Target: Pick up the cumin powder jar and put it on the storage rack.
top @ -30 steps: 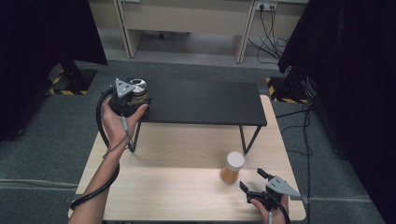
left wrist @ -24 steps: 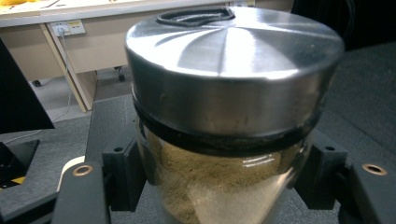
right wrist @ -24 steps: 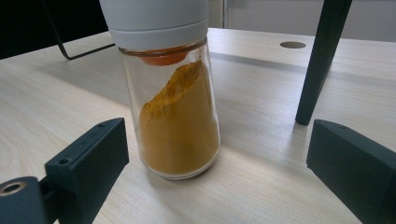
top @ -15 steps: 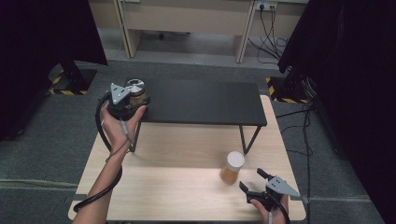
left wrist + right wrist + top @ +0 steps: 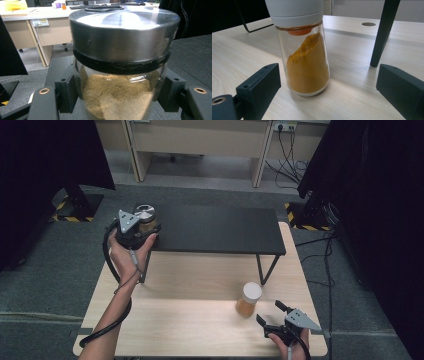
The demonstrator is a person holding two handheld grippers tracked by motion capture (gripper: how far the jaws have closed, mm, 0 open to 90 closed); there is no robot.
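Two tools; left tool (image 5: 142, 227) gripping metal-lidded jar (image 5: 120, 75), right tool (image 5: 272, 315) open beside spice jar (image 5: 248, 299)

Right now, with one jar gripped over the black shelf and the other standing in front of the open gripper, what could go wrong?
1. The left gripper clamps the metal-lidded jar on smooth glass, at the left end of the black shelf. If it slips or is let go too near the edge, it may fall.
2. The white-capped spice jar is tall and narrow. It stands ahead of the open right gripper, so an off-centre approach could let a finger tip it onto the wooden table.
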